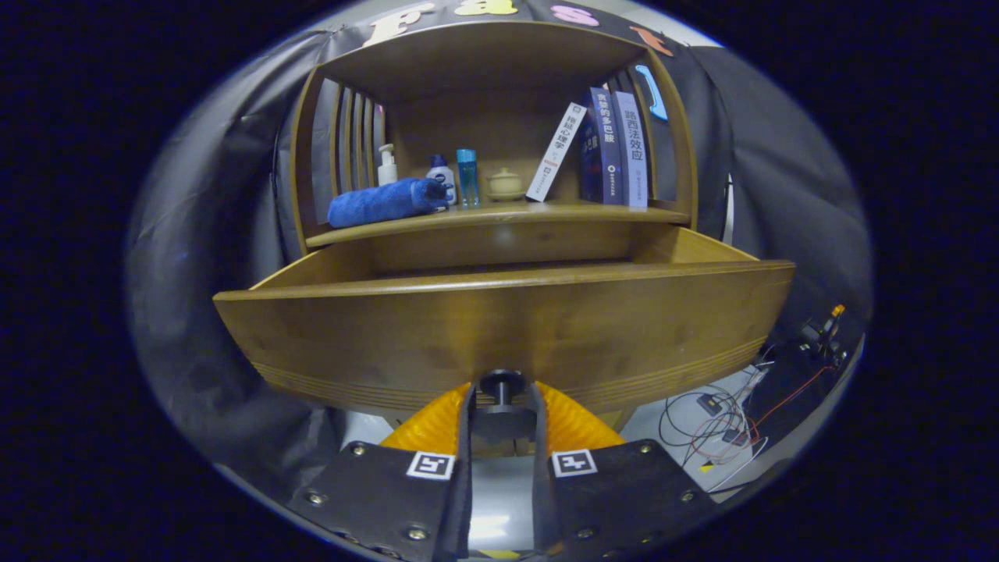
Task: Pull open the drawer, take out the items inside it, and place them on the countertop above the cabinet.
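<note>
Wooden cabinet (499, 156) countertop (499, 215) carries rolled blue towel (386, 201), bottles (441, 178) and books (613, 144); drawer (499, 328) below stands pulled out, gripper (502, 398) fingers clamped on its dark knob (502, 384), drawer contents hidden behind front panel.

Honey-brown wood grain across the drawer (499, 328), with fine darker grooved lines along its lower edge; a dark round knob (502, 384) at the front. Same warm brown on the bench (499, 215). Royal-blue rolled towel (386, 201). White pump bottle (387, 165), clear blue bottle (467, 176), cream teapot (505, 184). 1 white book (556, 152), 2 navy and lavender books (616, 148).
</note>
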### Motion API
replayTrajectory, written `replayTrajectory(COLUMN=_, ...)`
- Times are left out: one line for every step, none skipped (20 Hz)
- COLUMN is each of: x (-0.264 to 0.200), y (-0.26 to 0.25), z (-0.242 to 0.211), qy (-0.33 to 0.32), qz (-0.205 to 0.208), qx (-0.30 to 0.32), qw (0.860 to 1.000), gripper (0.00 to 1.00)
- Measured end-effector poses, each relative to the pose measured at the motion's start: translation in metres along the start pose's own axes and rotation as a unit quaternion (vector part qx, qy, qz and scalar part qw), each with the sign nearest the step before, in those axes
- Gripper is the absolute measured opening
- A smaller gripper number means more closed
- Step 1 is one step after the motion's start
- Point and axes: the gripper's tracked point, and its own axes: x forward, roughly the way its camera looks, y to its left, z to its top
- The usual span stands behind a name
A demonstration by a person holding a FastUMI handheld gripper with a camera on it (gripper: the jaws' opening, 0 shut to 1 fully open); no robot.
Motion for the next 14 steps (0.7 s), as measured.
replayTrajectory(x=-0.0012, y=-0.0004, z=-0.0005, qy=0.001, qz=-0.001, qx=-0.002, qw=1.0, gripper=0.31)
replayTrajectory(x=-0.0022, y=-0.0008, z=-0.0013, qy=0.002, qz=-0.003, qx=-0.003, qw=1.0, gripper=0.31)
replayTrajectory(x=-0.0047, y=-0.0011, z=-0.0014, qy=0.002, qz=-0.006, qx=-0.003, qw=1.0, gripper=0.31)
replayTrajectory(x=-0.0044, y=-0.0008, z=-0.0019, qy=0.002, qz=-0.007, qx=0.0, qw=1.0, gripper=0.31)
replayTrajectory(x=-0.0046, y=-0.0006, z=-0.0013, qy=-0.002, qz=-0.005, qx=0.001, qw=1.0, gripper=0.31)
replayTrajectory(x=-0.0047, y=0.0008, z=-0.0006, qy=-0.007, qz=-0.001, qx=0.002, qw=1.0, gripper=0.31)
replayTrajectory(x=-0.0042, y=0.0013, z=0.0006, qy=-0.011, qz=0.004, qx=0.004, qw=1.0, gripper=0.31)
replayTrajectory(x=-0.0039, y=0.0007, z=-0.0008, qy=-0.01, qz=0.007, qx=0.003, qw=1.0, gripper=0.31)
replayTrajectory(x=-0.0043, y=0.0002, z=-0.0004, qy=-0.01, qz=0.009, qx=0.002, qw=1.0, gripper=0.31)
replayTrajectory(x=-0.0055, y=0.0, z=-0.0006, qy=-0.009, qz=0.008, qx=0.002, qw=1.0, gripper=0.35)
replayTrajectory(x=-0.0065, y=0.0002, z=-0.0009, qy=-0.009, qz=0.008, qx=0.003, qw=1.0, gripper=0.35)
replayTrajectory(x=-0.0057, y=0.0009, z=-0.0005, qy=-0.008, qz=0.008, qx=0.006, qw=1.0, gripper=0.39)
replayTrajectory(x=-0.0064, y=0.0014, z=-0.0009, qy=-0.006, qz=0.009, qx=0.01, qw=1.0, gripper=0.4)
replayTrajectory(x=-0.0084, y=0.0012, z=-0.0004, qy=-0.008, qz=0.008, qx=0.012, qw=1.0, gripper=0.4)
